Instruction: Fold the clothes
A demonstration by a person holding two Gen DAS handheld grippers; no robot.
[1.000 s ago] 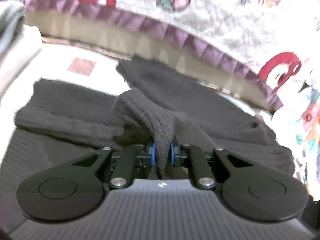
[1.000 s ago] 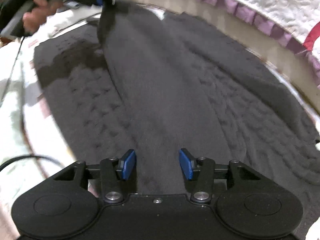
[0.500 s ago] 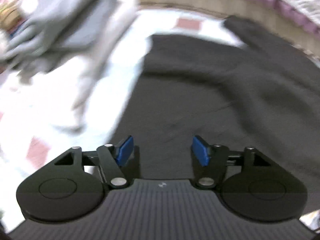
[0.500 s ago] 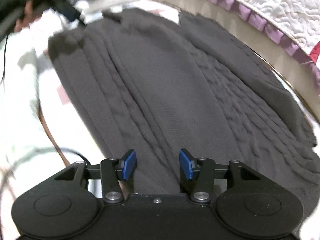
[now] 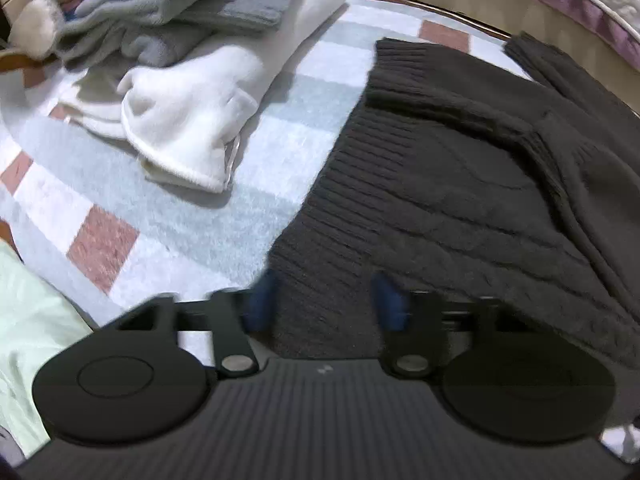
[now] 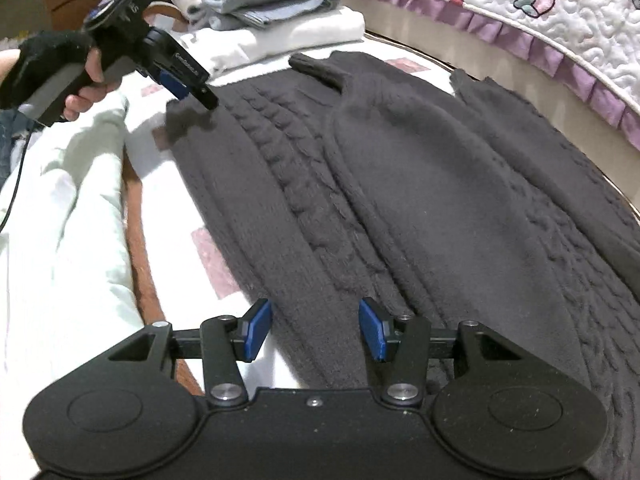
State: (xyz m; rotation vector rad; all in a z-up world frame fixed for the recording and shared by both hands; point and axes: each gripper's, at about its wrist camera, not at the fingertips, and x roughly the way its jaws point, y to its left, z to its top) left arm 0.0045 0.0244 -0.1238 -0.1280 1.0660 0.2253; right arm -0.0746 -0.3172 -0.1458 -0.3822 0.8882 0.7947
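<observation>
A dark grey cable-knit sweater (image 6: pixel 400 184) lies flat on the checked blanket, one sleeve folded over its body. In the left wrist view the sweater (image 5: pixel 460 184) fills the right half, its ribbed hem toward me. My left gripper (image 5: pixel 324 300) is open and empty, just above the hem's near corner; it also shows in the right wrist view (image 6: pixel 192 88), held in a gloved hand. My right gripper (image 6: pixel 316 328) is open and empty over the sweater's near edge.
A stack of folded white and grey clothes (image 5: pixel 200 52) sits at the left on the checked blanket (image 5: pixel 160 216). A pale green cloth (image 6: pixel 60 216) lies at the near left. A quilted cover with a purple frill (image 6: pixel 540 32) borders the far side.
My left gripper let go of the sleeve it held, opened, and swung left and down to the sweater's hem corner. The sleeve now lies folded on the body. The right gripper stayed open.
</observation>
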